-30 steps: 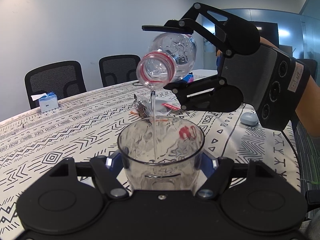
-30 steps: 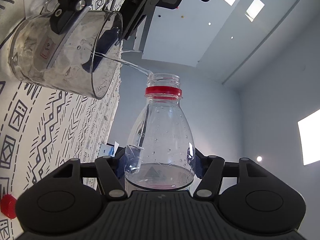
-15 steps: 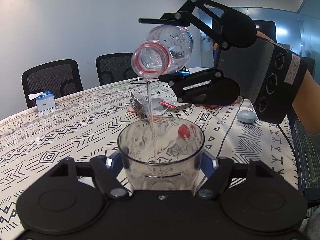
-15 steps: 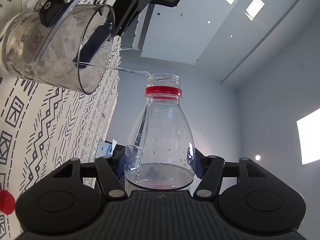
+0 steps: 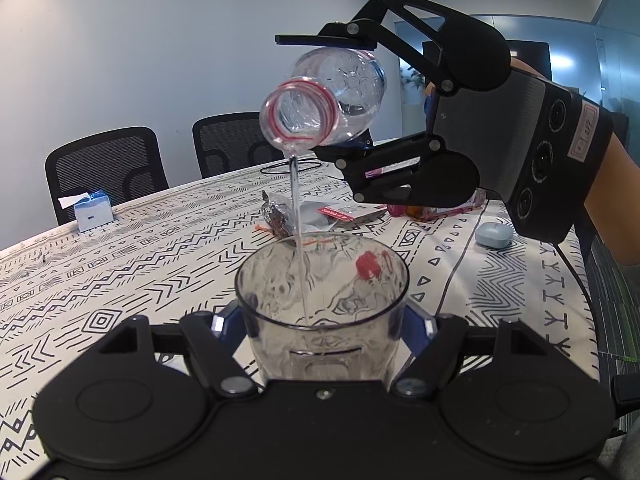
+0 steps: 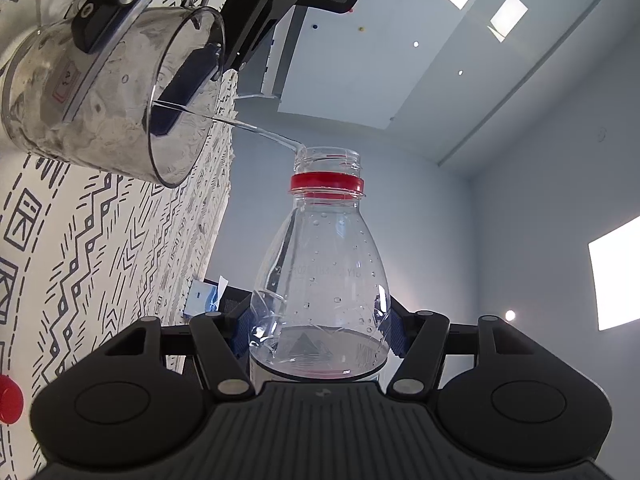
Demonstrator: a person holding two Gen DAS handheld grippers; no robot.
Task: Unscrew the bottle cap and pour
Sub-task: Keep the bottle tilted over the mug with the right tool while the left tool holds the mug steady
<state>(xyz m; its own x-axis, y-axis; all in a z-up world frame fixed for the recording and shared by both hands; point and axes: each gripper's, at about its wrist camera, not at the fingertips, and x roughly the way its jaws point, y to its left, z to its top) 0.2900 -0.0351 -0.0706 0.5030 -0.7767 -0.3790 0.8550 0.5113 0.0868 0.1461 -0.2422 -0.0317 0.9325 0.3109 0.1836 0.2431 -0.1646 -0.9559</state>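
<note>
Two hand-held grippers are at work over my desk, which is the biggest thing here, draped in a white cloth with black geometric patterns. Behind it I see two black mesh chairs against the wall. My right hand-held gripper comes in from the right of the left wrist view, its two fingers clamped above and below the clear plastic bottle; in its own camera the same bottle sits squeezed between the blue pads. My left hand-held gripper is closed on a clear cup, pads pressed to both sides of its wall. The bottle is tipped mouth-down towards me, held above the cup, uncapped, a red ring around its neck. A thin stream of water runs from the lip down into the cup, and the right wrist view shows that stream crossing over the cup rim. Farther back on the desk lie a small blue tissue box, some crumpled wrappers and a pale blue case. Smallest of all, the red cap rests on the cloth at the left edge of the right wrist view, well apart from the bottle.
</note>
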